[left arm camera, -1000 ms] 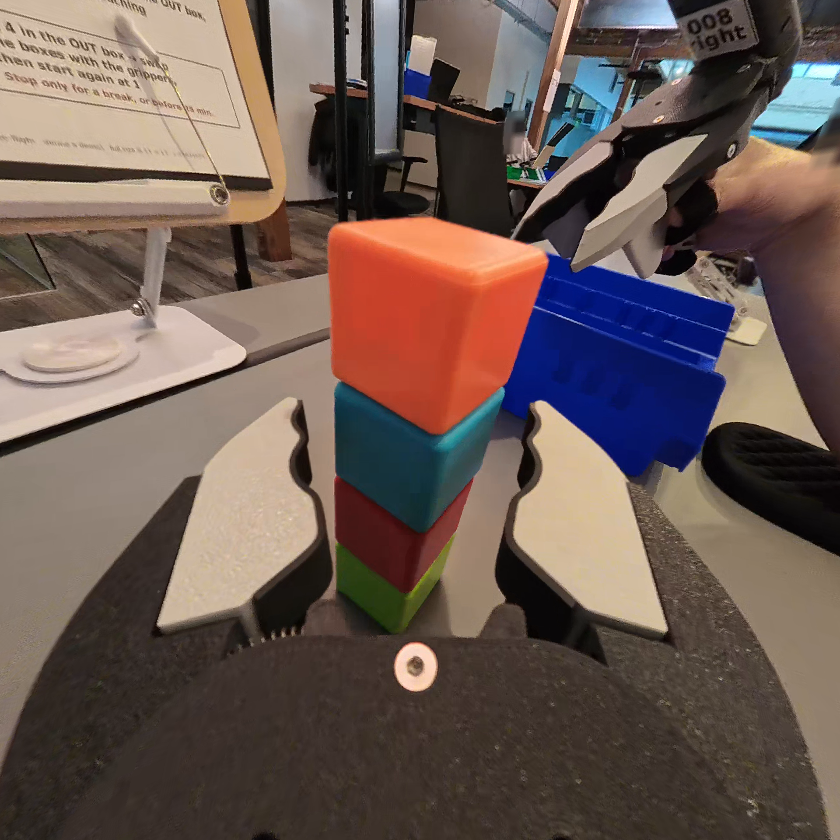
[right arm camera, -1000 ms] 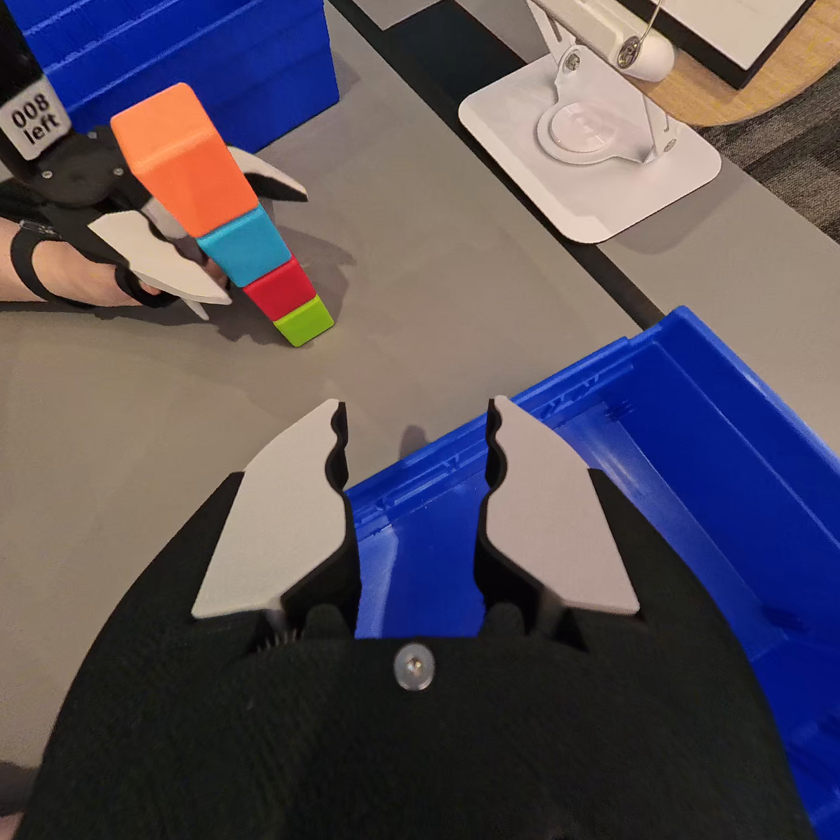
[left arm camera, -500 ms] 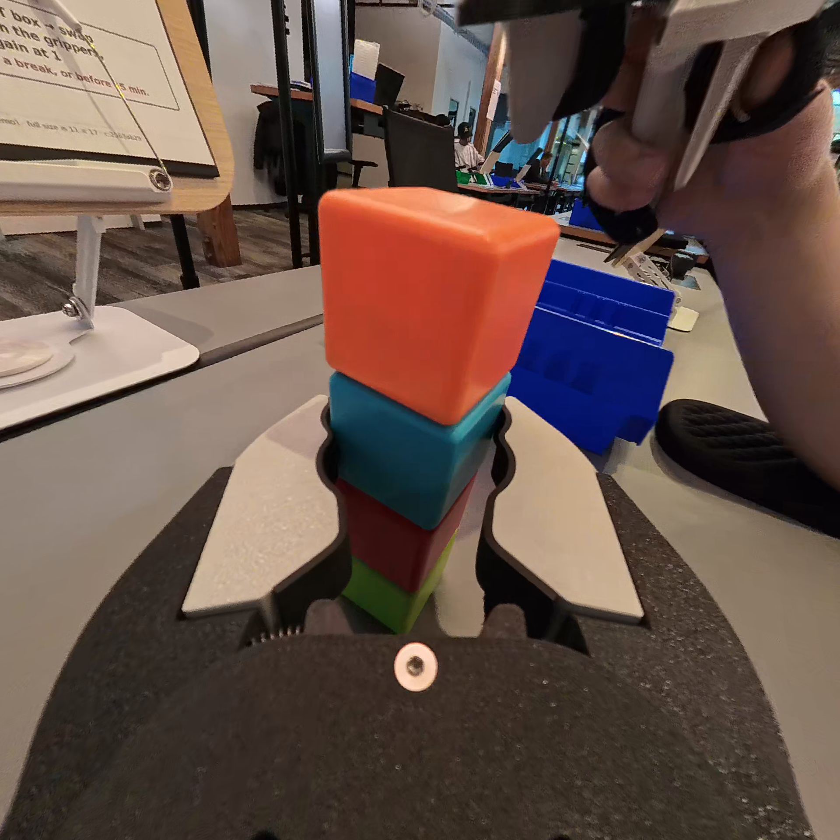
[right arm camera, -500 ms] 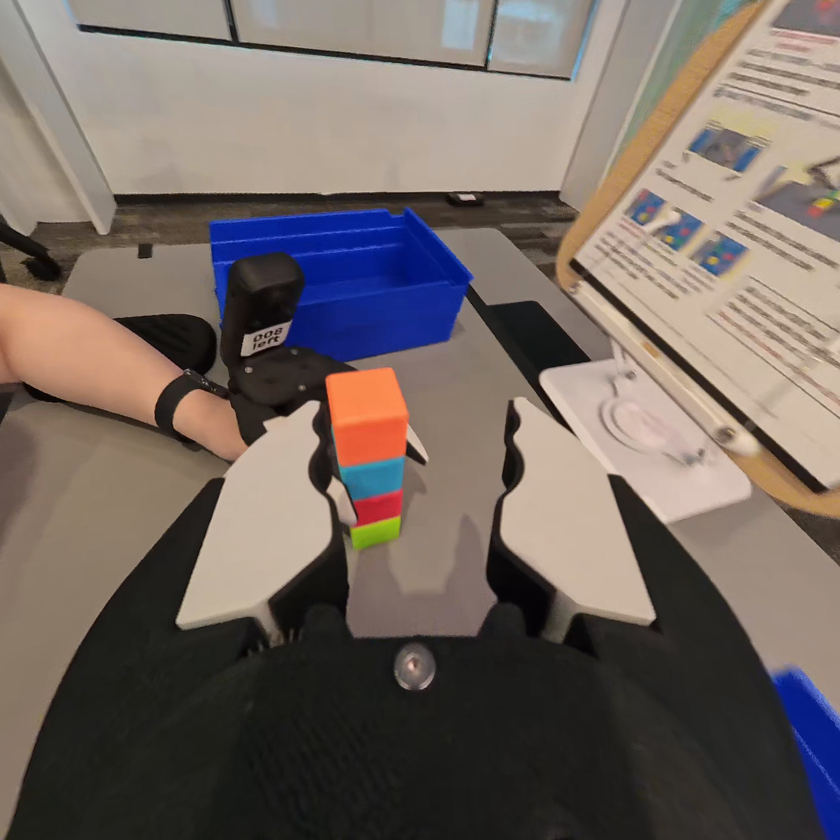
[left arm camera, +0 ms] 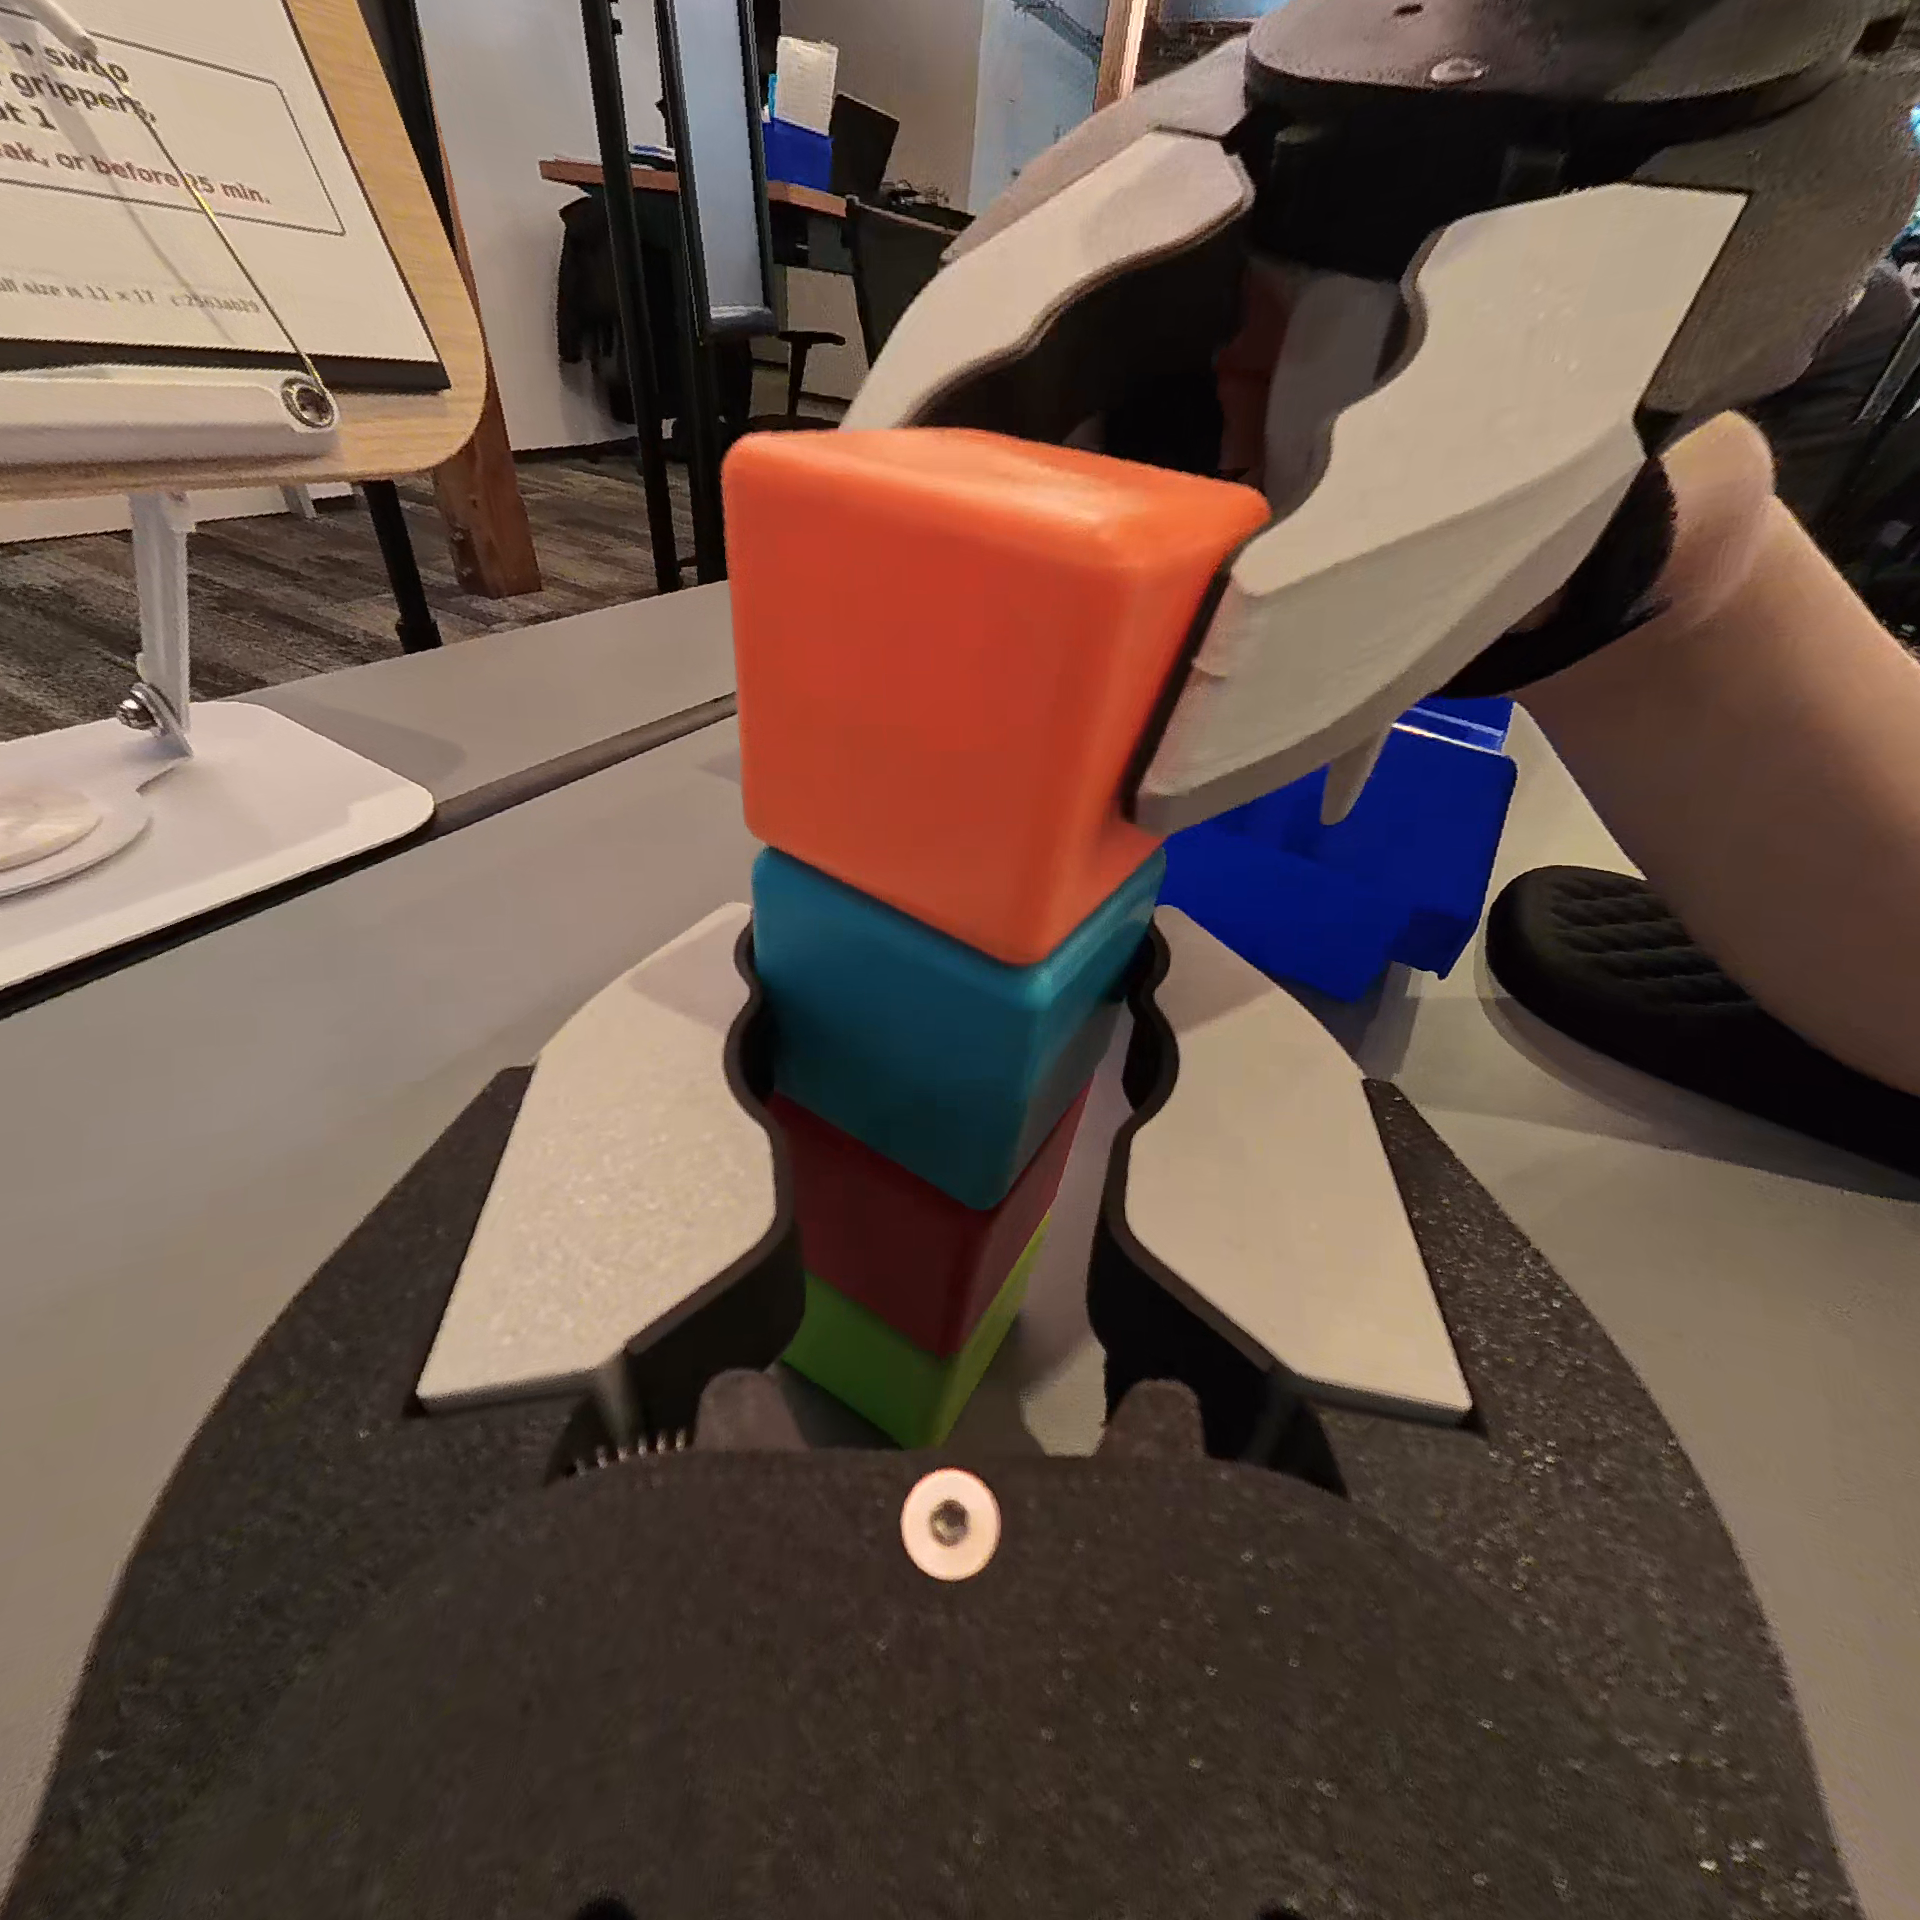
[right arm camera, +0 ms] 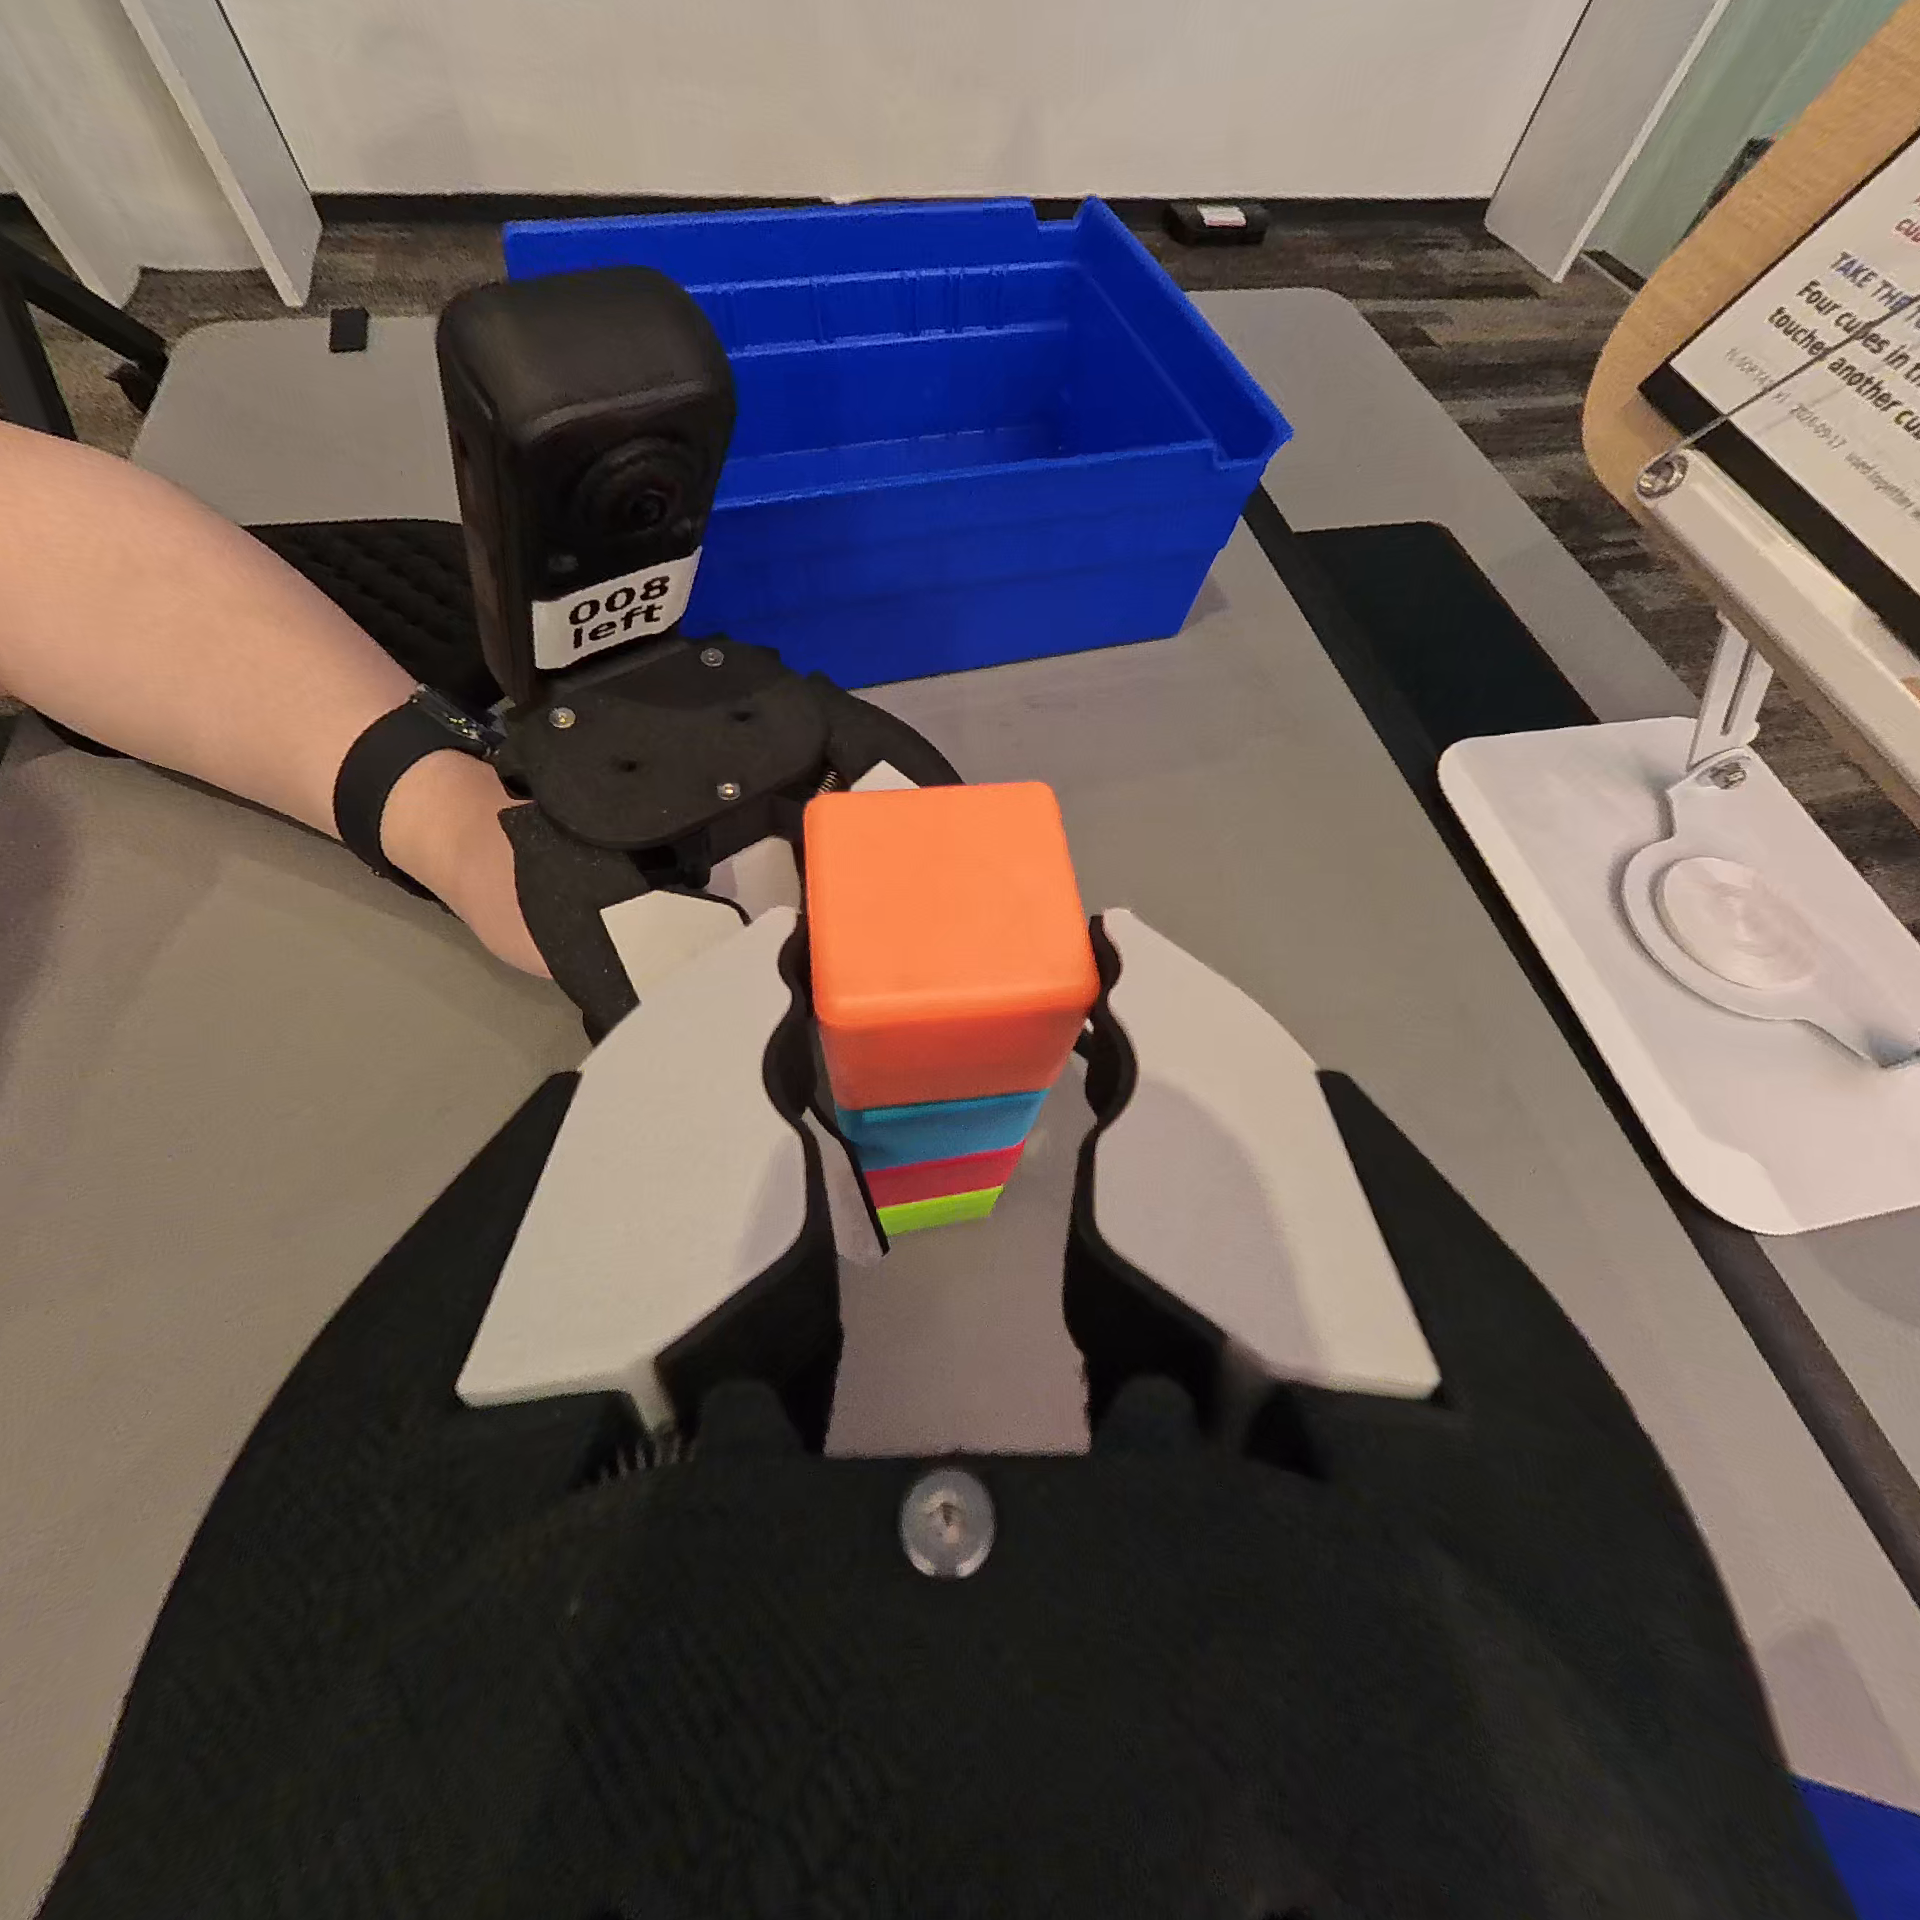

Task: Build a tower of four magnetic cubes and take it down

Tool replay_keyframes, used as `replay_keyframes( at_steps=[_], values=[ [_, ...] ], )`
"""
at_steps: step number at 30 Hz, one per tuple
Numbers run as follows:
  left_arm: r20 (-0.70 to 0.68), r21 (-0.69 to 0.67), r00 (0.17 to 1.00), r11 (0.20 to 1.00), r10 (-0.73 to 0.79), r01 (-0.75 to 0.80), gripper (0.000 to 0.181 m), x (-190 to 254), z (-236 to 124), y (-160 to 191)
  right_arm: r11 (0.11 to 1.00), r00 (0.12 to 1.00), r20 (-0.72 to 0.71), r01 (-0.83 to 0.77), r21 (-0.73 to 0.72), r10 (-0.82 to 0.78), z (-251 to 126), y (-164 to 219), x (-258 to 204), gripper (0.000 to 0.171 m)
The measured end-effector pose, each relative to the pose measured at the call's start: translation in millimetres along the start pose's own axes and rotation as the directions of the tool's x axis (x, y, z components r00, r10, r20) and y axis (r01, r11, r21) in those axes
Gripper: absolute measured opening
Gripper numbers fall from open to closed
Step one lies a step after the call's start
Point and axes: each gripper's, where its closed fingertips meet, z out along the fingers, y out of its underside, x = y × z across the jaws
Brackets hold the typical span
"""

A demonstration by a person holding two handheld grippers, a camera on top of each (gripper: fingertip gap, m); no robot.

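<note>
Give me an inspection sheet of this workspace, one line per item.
Surface: grey table, seam on its right side.
Job's things: four-cube tower, green cube at the bottom, red cube, teal cube, orange cube on top.
Clutter: blue bin, seemingly empty; white stand holding an instruction board.
Grippers: left gripper closed on the teal cube; right gripper jaws against the orange cube's sides.
Cables: nothing seen.
Surroundings: office chairs and desks behind.

Tower: orange cube (right arm camera: 940,914) above teal cube (right arm camera: 940,1127), red cube (right arm camera: 940,1179), lime-green cube (right arm camera: 940,1214). Blue bin (right arm camera: 935,436) behind tower. Grey bench (right arm camera: 1247,831). Claws black, grey fingers (right arm camera: 665,1174).
</note>
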Motion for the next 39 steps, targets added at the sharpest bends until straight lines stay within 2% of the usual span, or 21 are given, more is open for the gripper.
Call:
replay_keyframes(
  at_steps=[5,9,11,14,15,17,19,20,22,25,27,33,36,39],
  values=[
    [-0.004,-0.010,1.000,1.000,0.003,-0.003,0.066,-0.5,1.3,0.0,0.997,0.998,0.003,-0.070,-0.016,0.070,-1.1,0.3,2.1,0.051],
    [-0.001,-0.026,1.000,0.999,0.023,-0.023,0.066,0.5,2.6,0.5,0.991,0.993,0.021,-0.113,0.069,0.112,-11.4,-13.7,5.4,0.051],
    [-0.004,-0.020,1.000,1.000,0.006,-0.006,0.066,-1.2,2.3,0.4,0.992,0.996,-0.032,-0.080,0.098,0.083,-26.1,-21.8,13.4,0.051],
    [-0.004,-0.017,1.000,1.000,-0.002,0.002,0.066,-2.7,1.8,0.5,0.987,0.971,-0.227,-0.045,0.154,0.079,-74.8,-32.4,48.6,0.051],
    [-0.001,-0.020,1.000,1.000,-0.002,0.002,0.066,-2.9,1.8,0.6,0.983,0.937,-0.331,-0.054,0.177,0.111,-99.8,-30.9,69.5,0.051],
    [0.004,-0.016,1.000,1.000,-0.005,0.005,0.066,-2.9,1.7,0.4,0.976,0.806,-0.556,-0.114,0.187,0.201,-153.1,-4.0,119.5,0.050],
    [0.004,-0.017,1.000,1.000,-0.005,0.005,0.066,-2.8,1.8,0.5,0.947,0.639,-0.702,-0.268,0.180,0.314,-192.2,53.2,164.4,0.050],
    [0.005,-0.016,1.000,1.000,-0.005,0.005,0.066,-2.9,1.8,0.5,0.919,0.580,-0.731,-0.356,0.169,0.359,-199.7,86.3,179.4,0.050],
    [0.005,-0.017,1.000,1.000,-0.006,0.006,0.066,-2.8,2.3,0.6,0.851,0.536,-0.727,-0.509,0.128,0.429,-193.7,143.5,193.4,0.051],
    [0.003,-0.021,1.000,1.000,-0.007,0.007,0.066,-2.8,2.3,0.7,0.796,0.559,-0.653,-0.595,0.113,0.511,-162.5,182.3,197.5,0.051],
    [0.002,-0.024,1.000,1.000,-0.008,0.008,0.066,-2.9,2.4,0.8,0.791,0.604,-0.609,-0.608,0.067,0.515,-143.1,192.7,193.6,0.051],
    [-0.007,-0.032,1.000,0.999,-0.012,0.012,0.066,-2.7,2.6,0.9,0.797,0.663,-0.659,-0.583,-0.158,0.354,-126.4,223.6,187.9,0.051],
    [-0.020,-0.046,1.000,0.999,-0.012,0.011,0.071,-1.1,1.0,0.4,0.781,0.671,-0.680,-0.580,-0.231,0.296,-129.2,232.3,186.8,0.063],
    [-0.005,-0.082,1.000,0.997,-0.005,0.005,0.077,-1.3,-3.7,5.3,0.787,0.672,-0.689,-0.567,-0.243,0.271,-141.2,224.5,187.1,0.066]
  ],
)
